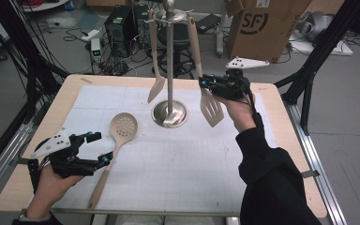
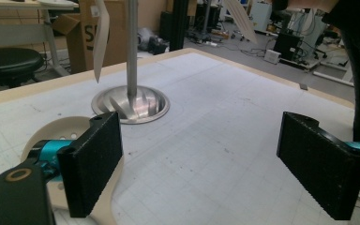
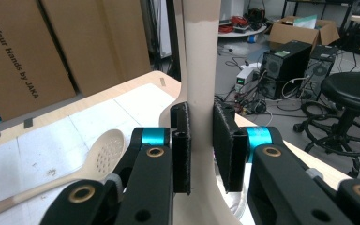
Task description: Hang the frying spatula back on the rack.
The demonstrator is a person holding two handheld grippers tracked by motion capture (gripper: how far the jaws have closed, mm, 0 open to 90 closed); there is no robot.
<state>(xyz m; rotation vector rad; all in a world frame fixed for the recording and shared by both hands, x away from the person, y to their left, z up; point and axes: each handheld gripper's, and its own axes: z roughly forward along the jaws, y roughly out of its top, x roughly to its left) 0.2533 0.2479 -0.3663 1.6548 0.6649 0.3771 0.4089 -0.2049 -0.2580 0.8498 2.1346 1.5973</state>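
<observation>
Your right claw point(image 3: 201, 150) has matt black plastic arms, glossy teal metal collars and brass-looking rivets; its 2 rough, foam-like black pads press the smooth, matt beige plastic handle of the slotted turner point(image 1: 211, 105). The left claw point(image 2: 206, 164) has the same coarse black pads. The rack point(image 1: 169, 112) is polished metal, its base brushed and shiny. The perforated spoon point(image 1: 122, 126) near left looks matt beige plastic. The counter point(image 1: 42, 187) has a pale wood edge under a matt white gridded sheet point(image 1: 178, 159).

My tan slotted turner point(image 1: 211, 107) hanging straight down from the shiny rack point(image 1: 169, 114), its flat handle pinched between my right gripper's point(image 1: 202, 83) black pads
</observation>
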